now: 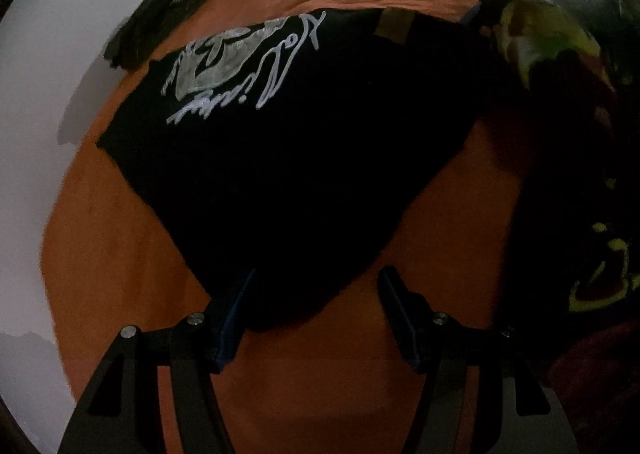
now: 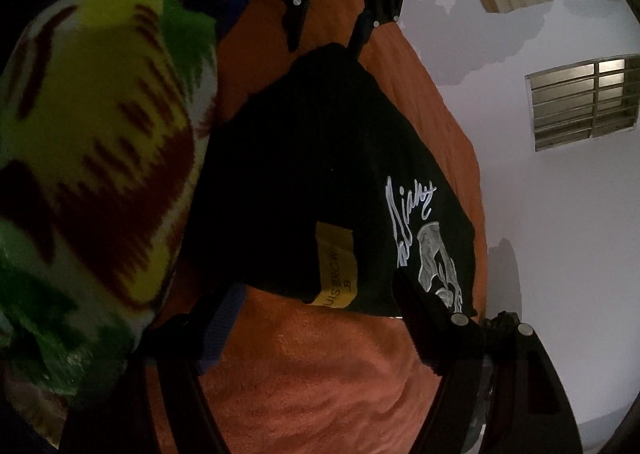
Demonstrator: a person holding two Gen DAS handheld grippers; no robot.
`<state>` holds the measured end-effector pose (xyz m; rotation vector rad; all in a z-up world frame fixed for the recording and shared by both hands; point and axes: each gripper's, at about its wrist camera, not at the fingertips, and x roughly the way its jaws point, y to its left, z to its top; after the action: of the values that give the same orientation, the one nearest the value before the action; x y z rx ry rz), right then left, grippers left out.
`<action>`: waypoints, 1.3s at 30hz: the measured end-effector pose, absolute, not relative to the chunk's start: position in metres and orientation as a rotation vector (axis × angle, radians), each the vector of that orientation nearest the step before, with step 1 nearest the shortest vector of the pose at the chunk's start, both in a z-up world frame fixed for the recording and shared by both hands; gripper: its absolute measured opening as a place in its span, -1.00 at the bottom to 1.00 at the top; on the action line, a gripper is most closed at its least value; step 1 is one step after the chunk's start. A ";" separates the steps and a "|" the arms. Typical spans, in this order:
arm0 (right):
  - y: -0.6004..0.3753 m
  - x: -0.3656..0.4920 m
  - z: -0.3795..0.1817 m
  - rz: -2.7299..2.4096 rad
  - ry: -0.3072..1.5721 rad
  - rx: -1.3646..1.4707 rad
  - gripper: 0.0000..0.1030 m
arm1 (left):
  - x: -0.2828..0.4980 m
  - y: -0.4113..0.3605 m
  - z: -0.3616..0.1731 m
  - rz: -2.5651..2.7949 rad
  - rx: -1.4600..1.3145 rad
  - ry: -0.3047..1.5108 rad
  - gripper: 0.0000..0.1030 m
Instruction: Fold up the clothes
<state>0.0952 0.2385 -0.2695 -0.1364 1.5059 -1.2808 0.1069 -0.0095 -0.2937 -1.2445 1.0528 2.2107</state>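
Black folded shirt (image 1: 304, 174), long axis between both tongs

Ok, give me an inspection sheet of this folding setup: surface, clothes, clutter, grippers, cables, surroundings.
Surface: orange blanket, wrinkled.
Job's things: black shirt lying partly folded, white print and yellow tag showing.
Clutter: patterned blanket bunched beside the shirt; dark garment at the far edge.
Grippers: left gripper jaws open at one end of the shirt; right gripper jaws open at the tag end.
Cables: nothing seen.
Surroundings: white wall, vent window, dim light.
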 end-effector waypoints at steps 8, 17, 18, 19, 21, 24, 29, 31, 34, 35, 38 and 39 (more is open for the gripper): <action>0.234 0.103 -0.267 -1.280 1.481 -0.136 0.44 | 0.104 0.014 -0.305 2.222 -1.144 1.239 0.24; 0.227 0.111 -0.271 -1.195 1.491 -0.193 0.43 | 0.104 0.063 -0.293 2.107 -0.994 1.297 0.24; 0.227 0.111 -0.270 -1.171 1.490 -0.191 0.29 | 0.105 0.070 -0.292 2.091 -0.976 1.307 0.24; 0.228 0.112 -0.269 -1.145 1.487 -0.186 0.17 | 0.107 0.076 -0.291 2.075 -0.958 1.316 0.24; 0.227 0.111 -0.264 -1.114 1.469 -0.162 -0.36 | 0.110 0.089 -0.289 2.047 -0.926 1.331 0.24; 0.222 0.102 -0.245 -1.140 1.377 -0.075 -0.67 | 0.111 0.098 -0.286 2.025 -0.902 1.337 0.27; 0.208 0.067 -0.197 -1.248 1.172 0.101 -0.69 | 0.108 0.096 -0.284 2.060 -0.896 1.347 0.48; 0.205 0.055 -0.182 -1.284 1.116 0.140 -0.70 | 0.102 0.091 -0.286 2.084 -0.893 1.392 0.51; 0.201 0.040 -0.169 -1.321 1.060 0.180 -0.70 | 0.093 0.082 -0.289 2.112 -0.916 1.431 0.52; 0.201 0.036 -0.166 -1.331 1.039 0.196 -0.70 | 0.090 0.079 -0.289 2.124 -0.927 1.431 0.52; 0.203 0.030 -0.160 -1.351 0.990 0.228 -0.71 | 0.083 0.071 -0.290 2.170 -0.961 1.402 0.52; 0.205 0.030 -0.158 -1.356 0.980 0.232 -0.71 | 0.080 0.068 -0.291 2.188 -0.975 1.393 0.52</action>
<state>0.0302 0.2054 -0.1579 0.2321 0.9802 -1.3565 0.0801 0.0677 -0.2912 -0.9747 1.3928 2.1883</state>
